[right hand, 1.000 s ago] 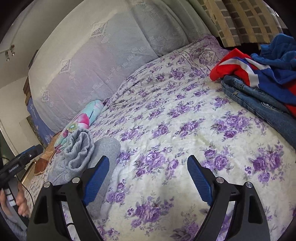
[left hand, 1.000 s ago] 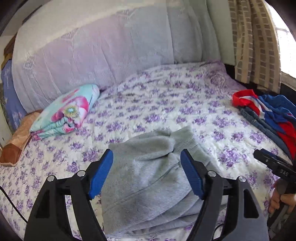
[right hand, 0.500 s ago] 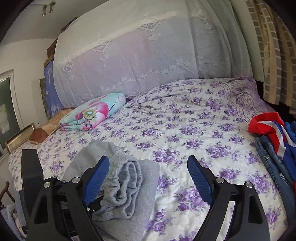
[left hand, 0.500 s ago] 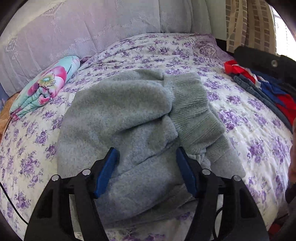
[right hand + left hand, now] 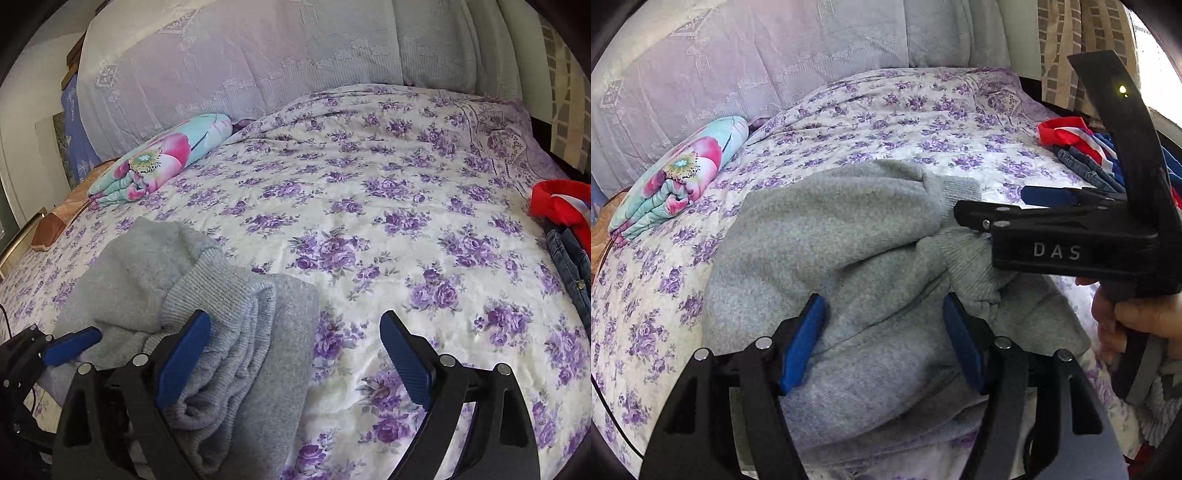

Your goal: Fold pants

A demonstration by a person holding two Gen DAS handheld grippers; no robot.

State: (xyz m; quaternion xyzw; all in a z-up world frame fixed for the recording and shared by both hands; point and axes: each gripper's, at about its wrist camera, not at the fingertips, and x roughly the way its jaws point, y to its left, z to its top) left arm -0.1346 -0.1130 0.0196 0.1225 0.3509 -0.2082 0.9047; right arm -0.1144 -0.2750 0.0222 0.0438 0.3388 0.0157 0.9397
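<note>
Grey sweatpants [image 5: 849,240] lie in a folded bundle on the flowered bed sheet [image 5: 905,122]. My left gripper [image 5: 882,343] is open, its blue fingertips resting on the bundle's near part and straddling a hump of fabric. The right gripper [image 5: 993,205], held by a hand [image 5: 1137,317], reaches in from the right at the ribbed band. In the right wrist view the right gripper [image 5: 293,362] has its jaws opening. Its left pad is over the edge of the pants [image 5: 129,280], its right pad over bare sheet [image 5: 369,221], and nothing is pinched.
A folded flowered blanket [image 5: 679,177] lies at the back left near the cloth-draped headboard [image 5: 775,55]. A heap of red and blue clothes and jeans [image 5: 1071,144] sits at the bed's right edge below a curtain [image 5: 1060,44]. A thin cable [image 5: 609,417] runs at the lower left.
My left gripper came down onto the pants with its jaws narrowing, then stayed put. The right gripper swung left across the bed to the pants, rolled level, and its jaws widened.
</note>
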